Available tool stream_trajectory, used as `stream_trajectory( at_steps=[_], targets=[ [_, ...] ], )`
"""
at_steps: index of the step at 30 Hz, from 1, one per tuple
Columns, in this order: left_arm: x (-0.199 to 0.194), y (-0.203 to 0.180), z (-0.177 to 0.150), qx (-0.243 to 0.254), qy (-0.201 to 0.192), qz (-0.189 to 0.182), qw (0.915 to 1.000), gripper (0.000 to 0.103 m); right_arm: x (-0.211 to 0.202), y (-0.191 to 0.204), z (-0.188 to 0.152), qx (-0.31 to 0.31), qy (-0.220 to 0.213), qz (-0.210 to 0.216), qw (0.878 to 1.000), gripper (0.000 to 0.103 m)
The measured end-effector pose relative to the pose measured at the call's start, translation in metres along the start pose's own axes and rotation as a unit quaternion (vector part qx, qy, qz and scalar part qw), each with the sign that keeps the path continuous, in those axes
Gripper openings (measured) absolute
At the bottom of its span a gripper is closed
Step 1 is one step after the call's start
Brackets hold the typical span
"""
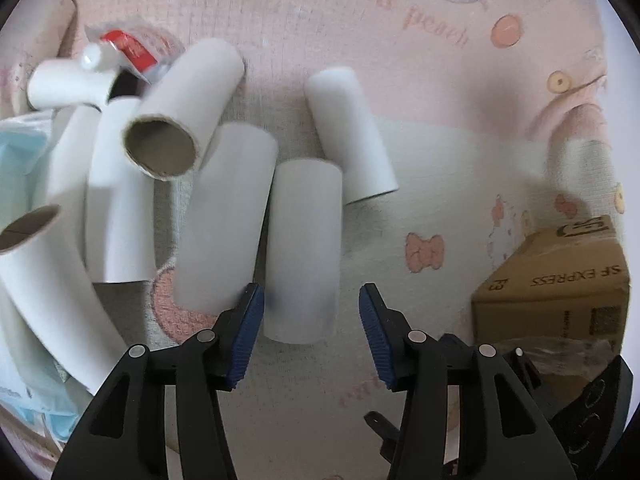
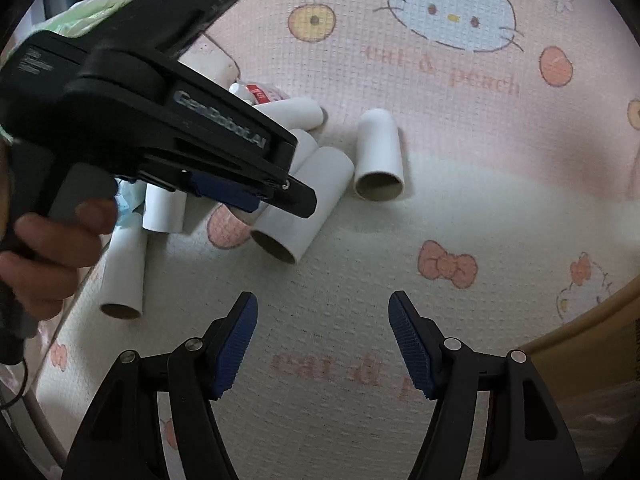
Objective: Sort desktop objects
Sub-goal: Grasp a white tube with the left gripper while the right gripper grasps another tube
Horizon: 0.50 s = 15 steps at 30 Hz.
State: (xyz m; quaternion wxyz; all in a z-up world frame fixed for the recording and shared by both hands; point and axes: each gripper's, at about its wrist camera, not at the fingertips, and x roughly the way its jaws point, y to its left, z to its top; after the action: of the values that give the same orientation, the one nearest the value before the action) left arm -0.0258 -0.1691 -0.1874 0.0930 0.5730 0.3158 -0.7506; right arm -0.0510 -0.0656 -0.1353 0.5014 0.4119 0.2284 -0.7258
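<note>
Several white cardboard tubes lie on a pink cat-print mat (image 1: pixel 400 60). In the left wrist view one tube (image 1: pixel 304 248) lies lengthwise straight ahead of my left gripper (image 1: pixel 311 296). Its near end reaches in between the open blue pads without touching them. Another tube (image 1: pixel 350 136) lies apart to the right, and one with its brown open end (image 1: pixel 164 148) up rests on the pile at the left. The right wrist view shows the left gripper (image 2: pixel 280 200) from the side, angled down over that pile. My right gripper (image 2: pixel 323 300) stands open over bare mat, holding nothing.
A brown SF Express cardboard box (image 1: pixel 560 280) stands at the right, and its rim (image 2: pixel 592 328) shows beside my right gripper. A red and white squeeze tube (image 1: pixel 120 50) and a blue mask pack (image 1: pixel 20 160) lie by the pile. A hand (image 2: pixel 52 256) grips the left tool.
</note>
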Motion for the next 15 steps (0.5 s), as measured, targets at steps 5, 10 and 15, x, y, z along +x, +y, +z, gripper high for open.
stream_trajectory(
  at_steps=[5,10,15],
  targets=[
    [0.004,-0.008,-0.003,-0.006,0.003,0.004,1.0000,0.041,0.000,-0.009,0.000,0.021,0.002,0.013,1.000,0.066],
    [0.007,-0.008,-0.016,-0.022,0.021,-0.036,0.9989,0.041,0.001,-0.010,0.000,0.027,0.003,0.022,0.999,0.066],
    [0.012,-0.011,-0.039,-0.031,0.040,-0.080,0.9955,0.041,0.004,-0.010,-0.008,0.046,0.020,0.042,0.998,0.066]
  ],
)
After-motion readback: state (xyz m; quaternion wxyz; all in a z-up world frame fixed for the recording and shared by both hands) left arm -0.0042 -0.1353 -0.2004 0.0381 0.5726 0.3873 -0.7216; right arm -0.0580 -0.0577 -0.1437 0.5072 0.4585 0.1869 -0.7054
